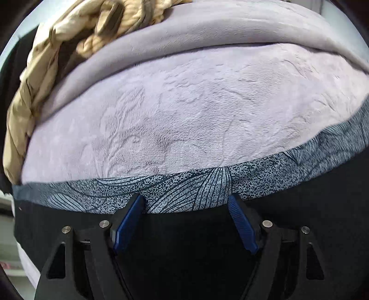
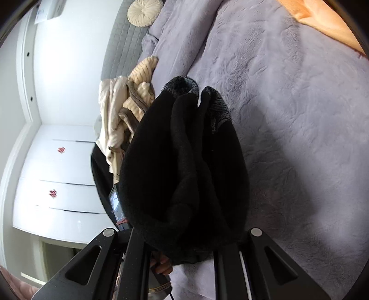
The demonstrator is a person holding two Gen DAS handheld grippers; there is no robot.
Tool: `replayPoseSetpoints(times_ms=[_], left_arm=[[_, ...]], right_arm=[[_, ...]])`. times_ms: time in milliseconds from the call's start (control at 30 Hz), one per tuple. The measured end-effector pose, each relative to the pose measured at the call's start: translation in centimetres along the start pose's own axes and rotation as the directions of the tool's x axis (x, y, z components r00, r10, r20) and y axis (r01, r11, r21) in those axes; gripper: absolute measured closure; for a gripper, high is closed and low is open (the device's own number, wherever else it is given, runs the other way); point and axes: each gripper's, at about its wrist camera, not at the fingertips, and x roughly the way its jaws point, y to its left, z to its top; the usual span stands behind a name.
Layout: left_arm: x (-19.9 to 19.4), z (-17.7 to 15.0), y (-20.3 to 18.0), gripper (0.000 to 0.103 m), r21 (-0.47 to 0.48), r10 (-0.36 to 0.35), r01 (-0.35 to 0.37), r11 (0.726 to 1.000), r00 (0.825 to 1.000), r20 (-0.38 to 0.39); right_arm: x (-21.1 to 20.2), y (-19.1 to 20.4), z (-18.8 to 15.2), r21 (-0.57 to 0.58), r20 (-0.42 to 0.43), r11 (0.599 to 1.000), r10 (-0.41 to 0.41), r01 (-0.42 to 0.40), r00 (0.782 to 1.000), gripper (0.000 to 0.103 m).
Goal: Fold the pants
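One pair of black pants (image 2: 184, 166) is in play, with a grey leaf-print band (image 1: 184, 191) at one edge. In the left wrist view, a tan garment (image 1: 34, 76) lies crumpled at the far left of the bed, beside the lavender blanket (image 1: 184, 115), which spreads flat across the middle and right with much bare room. The printed band runs as one strip across the whole view just beyond the left gripper (image 1: 186, 203), whose two blue pads (image 1: 129, 223) stand apart, open, one at each side of the band's near edge; whether they touch the cloth I cannot tell. In the right wrist view, a white dresser (image 2: 57, 180) with two red pulls stands at the left, then one heap of cream clothes (image 2: 124, 110) at the bed's edge and one round cushion (image 2: 144, 10) far off. The pants hang bunched straight ahead of the right gripper (image 2: 184, 249), hiding its fingertips, so I cannot tell its state. Open blanket fills the right side.
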Motion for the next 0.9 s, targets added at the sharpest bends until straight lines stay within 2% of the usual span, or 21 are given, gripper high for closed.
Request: replayPoseSetpoints(times_ms=[100, 233, 300, 400, 467, 533, 633, 667, 767, 867, 900], left_arm=[[-1.8, -1.2, 1.6, 0.026, -0.035, -0.079, 0.078, 0.996, 0.997, -0.026], [-3.6, -4.8, 4.6, 0.026, -0.046, -0.108, 0.106, 0.993, 0.994, -0.026], [-3.3, -6.8, 4.2, 0.026, 0.0, -0.132, 0.132, 0.991, 0.99, -0.051], [-2.8, -8.4, 3.0, 0.024, 0.113, -0.109, 0.108, 0.988, 0.994, 0.0], [-3.2, -8.6, 3.8, 0.024, 0.088, -0.172, 0.173, 0.981, 0.985, -0.026], [-3.8, -8.5, 7.1, 0.024, 0.018, -0.251, 0.252, 0.968, 0.967, -0.033], [-4.9, -9.1, 12.1, 0.024, -0.013, -0.264, 0.264, 0.964, 0.964, -0.01], [-5.3, -9.6, 14.2, 0.024, -0.022, -0.261, 0.261, 0.965, 0.965, -0.007], [-5.4, -11.1, 20.4, 0.024, -0.054, -0.24, 0.239, 0.97, 0.971, -0.015], [-4.8, -12.5, 26.0, 0.024, -0.093, -0.195, 0.193, 0.977, 0.981, -0.014], [-4.4, -12.9, 27.5, 0.024, -0.106, -0.178, 0.175, 0.979, 0.984, -0.018]], right_arm=[[-0.5, 1.0, 0.2, -0.012, 0.009, 1.0, -0.007, 0.007, 1.0, 0.091], [-0.7, 3.8, -0.5, -0.1, 0.003, 0.993, -0.06, 0.06, 0.998, 0.091], [-0.5, 5.6, -1.1, -0.137, 0.015, 0.987, -0.079, 0.08, 0.997, 0.091], [0.7, 8.2, -2.3, -0.202, 0.017, 0.971, -0.124, 0.125, 0.992, 0.091], [1.4, 10.3, -3.2, -0.258, 0.028, 0.954, -0.153, 0.155, 0.988, 0.091], [2.4, 13.0, -4.4, -0.317, 0.051, 0.925, -0.201, 0.207, 0.978, 0.091], [4.5, 16.9, -6.9, -0.407, 0.093, 0.86, -0.297, 0.309, 0.95, 0.09], [4.4, 17.0, -7.8, -0.426, 0.103, 0.842, -0.319, 0.331, 0.942, 0.09], [8.5, 19.6, -11.2, -0.499, 0.127, 0.763, -0.404, 0.411, 0.906, 0.089], [15.0, 21.7, -15.2, -0.588, 0.121, 0.656, -0.507, 0.473, 0.854, 0.087], [17.9, 21.9, -17.2, -0.628, 0.118, 0.604, -0.549, 0.49, 0.828, 0.085]])
